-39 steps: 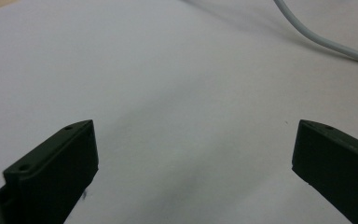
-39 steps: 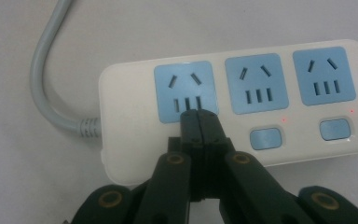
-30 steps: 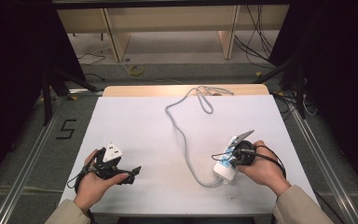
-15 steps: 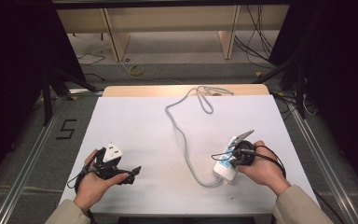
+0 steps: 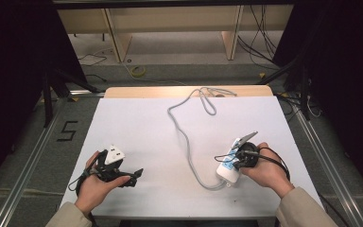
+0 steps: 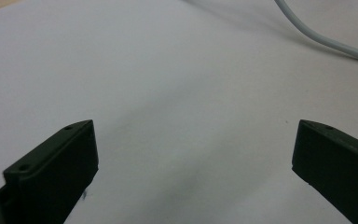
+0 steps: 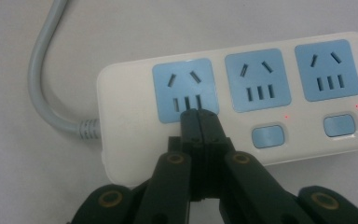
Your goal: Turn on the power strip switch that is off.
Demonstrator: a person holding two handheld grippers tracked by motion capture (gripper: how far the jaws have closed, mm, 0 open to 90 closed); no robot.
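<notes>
Power strip lying flat on the white tabletop, near the person's right side, its grey cord running away across the surface to a loop at the far edge. The strip carries three blue sockets in a row, each with a blue switch below it; small red lights show beside the two switches in view.

Right tongs: jaws closed flat against each other with nothing between them, their joined tip standing over the lower edge of the socket nearest the cord, where that socket's switch would lie. In the high view the right tongs sit over the near end of the strip. Whether the tip actually presses on the strip cannot be told.

Left tongs: resting low over bare tabletop on the person's left, well apart from the strip; in the left gripper view the jaws stand wide apart and hold nothing.

Step in hand, as judged: working a switch of the strip with the closed tip used as a single finger. The next move would call for a short, straight push down on the switch, kept centred so the tip does not slide into the socket slots, with the strip not shifting on the smooth surface.
</notes>
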